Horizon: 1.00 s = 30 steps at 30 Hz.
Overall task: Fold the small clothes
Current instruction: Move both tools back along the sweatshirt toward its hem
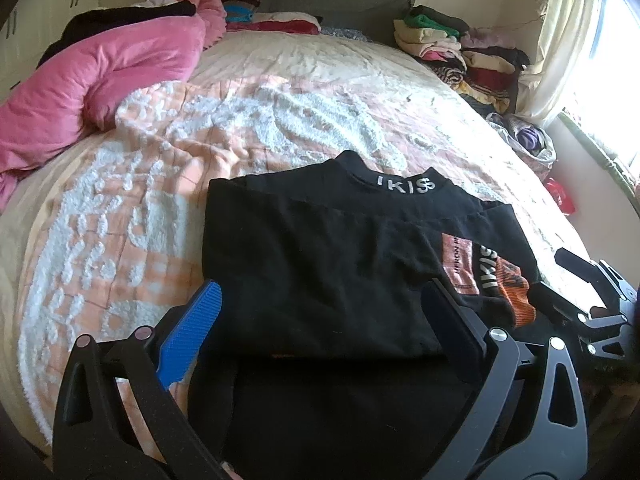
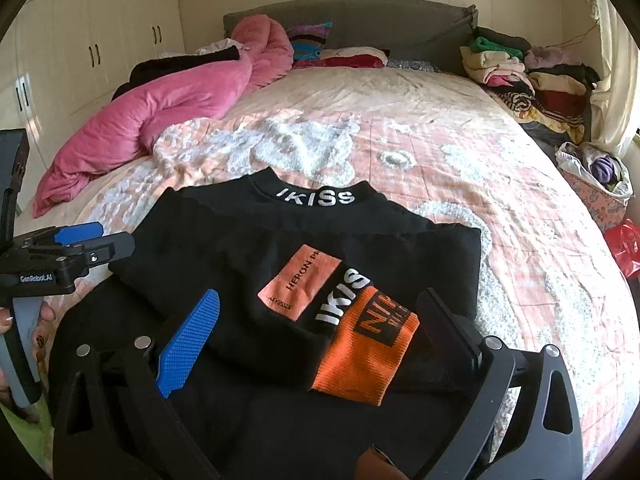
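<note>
Left tool (image 1: 324, 320), right tool (image 2: 320, 332) both agape, empty; folded black top (image 2: 248, 248) beneath, untouched.

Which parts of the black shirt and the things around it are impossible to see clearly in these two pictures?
- Shirt near hem: both views, hidden behind the hand-held gripper frames and cut by the bottom edge.
- Orange label lettering: right wrist view, folded under; left wrist view, too small.
- Clothes pile: single garments too small, both views.

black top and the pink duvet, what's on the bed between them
Nothing: in the right wrist view only bare peach and white bedspread separates the black top from the pink duvet.
</note>
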Available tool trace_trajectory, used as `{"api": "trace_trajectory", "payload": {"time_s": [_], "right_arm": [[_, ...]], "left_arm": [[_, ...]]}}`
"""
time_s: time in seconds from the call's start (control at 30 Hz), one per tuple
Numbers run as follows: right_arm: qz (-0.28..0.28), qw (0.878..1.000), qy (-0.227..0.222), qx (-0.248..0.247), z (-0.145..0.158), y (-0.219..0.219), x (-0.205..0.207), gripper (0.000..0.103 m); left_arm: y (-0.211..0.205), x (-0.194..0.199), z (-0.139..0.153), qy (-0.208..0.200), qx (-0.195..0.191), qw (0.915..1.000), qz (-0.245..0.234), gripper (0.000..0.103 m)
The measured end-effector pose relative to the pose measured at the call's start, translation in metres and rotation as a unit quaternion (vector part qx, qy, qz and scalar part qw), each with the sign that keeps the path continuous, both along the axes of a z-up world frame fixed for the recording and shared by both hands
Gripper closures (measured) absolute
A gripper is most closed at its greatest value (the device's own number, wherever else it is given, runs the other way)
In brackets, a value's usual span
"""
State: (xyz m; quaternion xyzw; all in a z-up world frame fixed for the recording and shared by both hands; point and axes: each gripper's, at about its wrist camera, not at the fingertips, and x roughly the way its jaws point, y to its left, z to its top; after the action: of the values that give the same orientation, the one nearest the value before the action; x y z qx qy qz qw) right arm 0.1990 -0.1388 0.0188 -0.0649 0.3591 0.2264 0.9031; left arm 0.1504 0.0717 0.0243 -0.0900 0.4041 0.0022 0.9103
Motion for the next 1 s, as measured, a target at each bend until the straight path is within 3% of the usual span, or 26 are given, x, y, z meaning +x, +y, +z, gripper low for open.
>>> {"api": "trace_trajectory", "payload": {"time_s": [1.0], "right_arm": [[-0.039, 0.996, -0.059, 0.056, 0.045, -0.045, -0.045, 0.005]], "left_arm": [[-0.012, -0.05, 0.043, -0.044, 0.032, 0.9984, -0.014, 0.009]]}}
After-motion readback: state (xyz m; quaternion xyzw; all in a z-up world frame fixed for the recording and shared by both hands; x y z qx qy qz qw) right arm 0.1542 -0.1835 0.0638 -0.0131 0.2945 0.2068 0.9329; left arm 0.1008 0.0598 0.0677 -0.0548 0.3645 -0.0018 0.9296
